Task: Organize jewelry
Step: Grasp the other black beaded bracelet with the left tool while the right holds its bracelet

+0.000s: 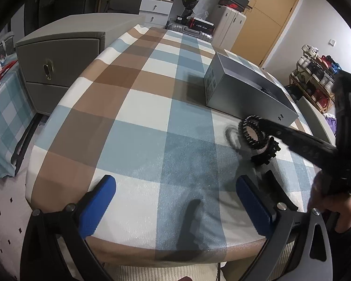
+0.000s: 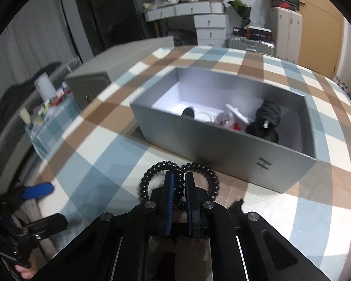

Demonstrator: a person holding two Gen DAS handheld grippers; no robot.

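Right tongs (image 2: 179, 182) pinch black spiral bracelets (image 2: 152, 175) on the table (image 2: 105, 140), not yet boxed; grey box (image 2: 199, 145) holds several pieces; left tongs (image 1: 175, 196) gape wide.
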